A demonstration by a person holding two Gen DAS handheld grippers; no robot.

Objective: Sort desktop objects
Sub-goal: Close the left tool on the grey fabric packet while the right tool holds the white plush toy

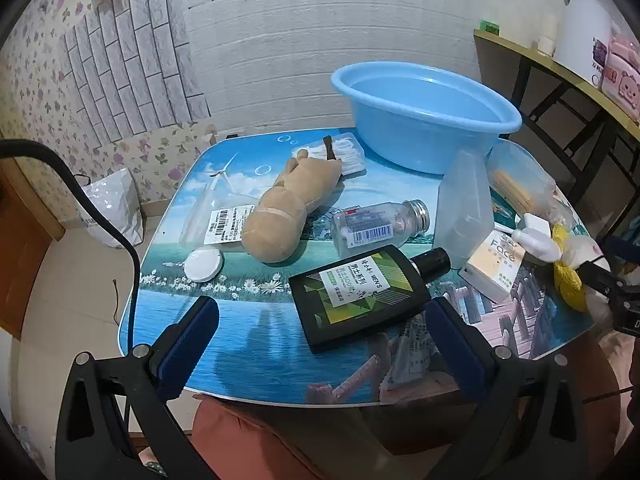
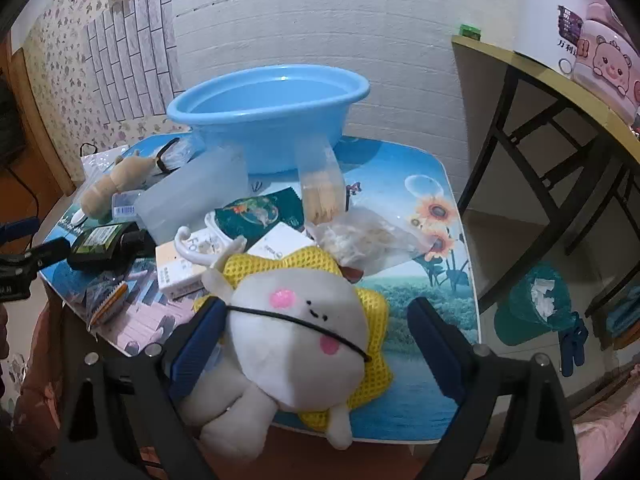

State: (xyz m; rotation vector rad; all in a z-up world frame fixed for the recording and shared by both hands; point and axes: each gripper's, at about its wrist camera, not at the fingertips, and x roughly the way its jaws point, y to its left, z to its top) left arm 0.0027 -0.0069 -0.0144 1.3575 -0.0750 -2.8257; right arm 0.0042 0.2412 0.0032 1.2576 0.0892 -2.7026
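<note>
Both claws up over the cluttered tabletop (image 1: 248, 332), tilted down at it. My left claw (image 1: 320, 344) is spread as wide as it goes, nothing between the blue pads; the black flat bottle (image 1: 352, 292) with the green label lies just beyond the tips, on its side, cap pointing right. Past it, the clear glass bottle (image 1: 376, 224) lies on its side too, and left of that the tan plush toy (image 1: 288, 212) sprawls toward the far edge, its head end on a clear bag with a barcode label (image 1: 224, 224). A round white pad (image 1: 203, 265) sits near the left edge. The blue basin (image 1: 424, 120) stands at the far side, nothing visible inside it.

My right claw (image 2: 316, 344) is wide open as well, and the white round plush with pink cheeks (image 2: 296, 332) lies between the fingers on its yellow mesh (image 2: 376, 376). The left pad looks right against the plush; the right pad is clear of it. A black elastic cord (image 2: 296, 322) runs across its face. Beyond it, the small cream box (image 2: 176, 272) and a frosted plastic container (image 2: 192, 200) crowd the middle.
</note>
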